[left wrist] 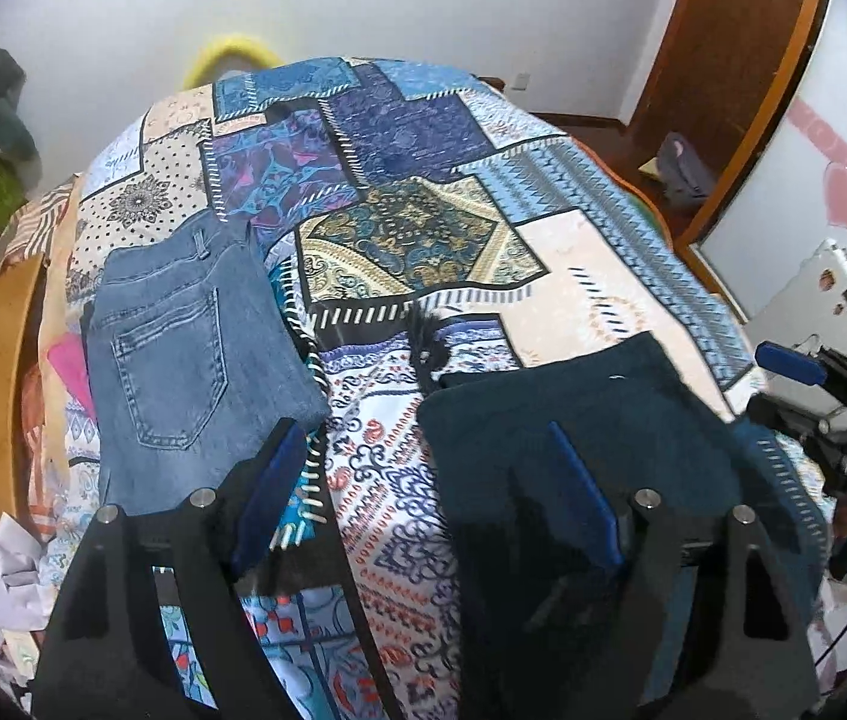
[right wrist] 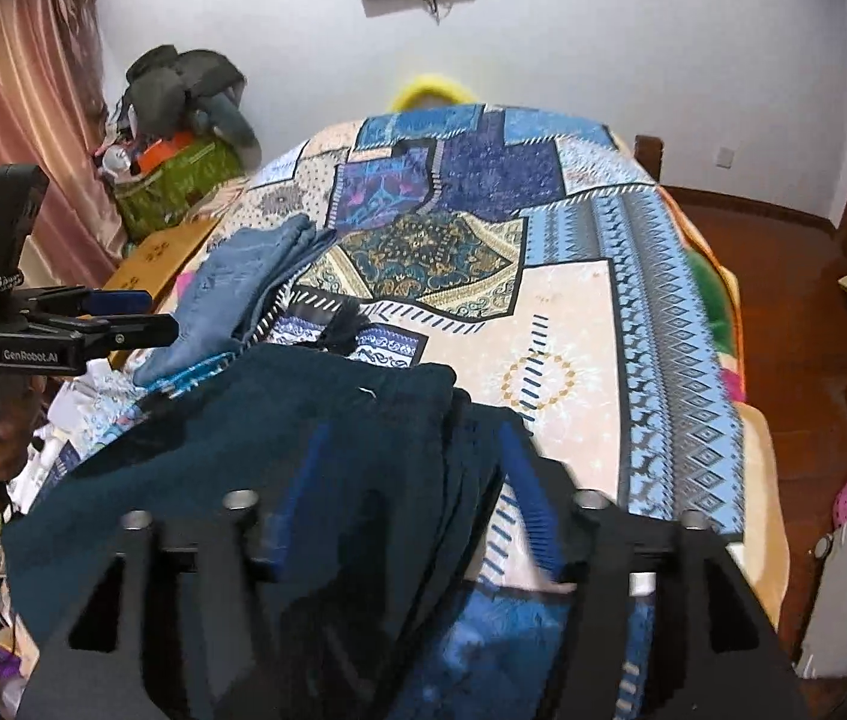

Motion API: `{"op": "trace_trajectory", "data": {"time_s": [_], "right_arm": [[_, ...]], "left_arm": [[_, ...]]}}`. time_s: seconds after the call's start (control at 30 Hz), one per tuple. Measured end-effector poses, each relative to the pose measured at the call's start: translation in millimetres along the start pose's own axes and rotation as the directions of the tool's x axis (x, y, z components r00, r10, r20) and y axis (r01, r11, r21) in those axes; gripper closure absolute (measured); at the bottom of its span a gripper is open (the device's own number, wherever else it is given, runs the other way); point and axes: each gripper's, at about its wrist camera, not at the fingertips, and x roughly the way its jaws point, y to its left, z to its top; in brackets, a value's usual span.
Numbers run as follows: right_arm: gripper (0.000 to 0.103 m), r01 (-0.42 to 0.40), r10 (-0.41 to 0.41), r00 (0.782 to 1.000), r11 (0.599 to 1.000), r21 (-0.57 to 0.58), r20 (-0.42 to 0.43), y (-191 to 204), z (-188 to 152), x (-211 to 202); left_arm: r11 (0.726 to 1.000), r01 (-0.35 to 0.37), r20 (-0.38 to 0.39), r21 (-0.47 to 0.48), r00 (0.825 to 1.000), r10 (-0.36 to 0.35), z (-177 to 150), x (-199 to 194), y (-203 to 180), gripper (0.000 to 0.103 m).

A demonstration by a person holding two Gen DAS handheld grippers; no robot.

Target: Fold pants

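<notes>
Closest in, the right gripper hangs over the near right edge of the dark teal pants. Its jaws are spread, with the stacked fabric edges sitting between the blue pads but not pinched, so to me it reads as a let-go after laying a fold down. The pants look bunched into a rough folded block near the front of the bed, so I'd guess the fold is mostly done and just needs squaring up.

The left gripper is spread wide too, with nothing in it. One finger hovers over the corner of the folded blue jeans, the other over the left part of the teal pants, with bare patchwork bedspread showing between them. Looks like it's parked there out of the way.

The jeans lie pocket-up just to the left of the teal pair, probably the finished pile. A small black tassel-like thing lies just past the teal pants, can't tell what it is. Further back the bedspread runs to the wall, where a yellow ring-shaped thing peeks over the far edge.
</notes>
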Motion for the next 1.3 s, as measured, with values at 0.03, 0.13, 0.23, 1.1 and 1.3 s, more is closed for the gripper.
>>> {"op": "trace_trajectory", "data": {"time_s": [0.03, 0.13, 0.23, 1.1, 1.3], "right_arm": [[0.028, -0.004, 0.004, 1.0, 1.0, 0.004, -0.002, 2.4, -3.4, -3.1], [0.021, -0.013, 0.013, 1.0, 1.0, 0.01, -0.02, 6.6, -12.4, -5.6], [0.021, -0.055, 0.057, 0.996, 0.998, 0.034, -0.063, 8.1, -26.5, -2.9], [0.047, -0.277, 0.355, 0.907, 0.908, 0.313, -0.227, -11.0, -51.3, 65.3], [0.071, -0.265, 0.32, 0.922, 0.932, 0.247, -0.22, -2.3, -36.2, 56.9]], "left_arm": [[1.0, 0.014, -0.007, -0.003, 1.0, -0.014, -0.5, -1.6, -1.1, 0.019], [0.998, 0.061, -0.049, -0.019, 0.997, -0.062, -5.9, -1.9, -4.0, 0.015], [0.994, 0.101, -0.114, -0.033, 0.988, -0.104, -15.0, 7.7, -6.6, 0.014], [0.936, 0.299, -0.346, -0.186, 0.871, -0.348, -36.2, 90.4, -14.3, 0.036], [0.939, 0.298, -0.307, -0.172, 0.889, -0.339, -35.0, 76.5, -14.3, 0.054]]}}
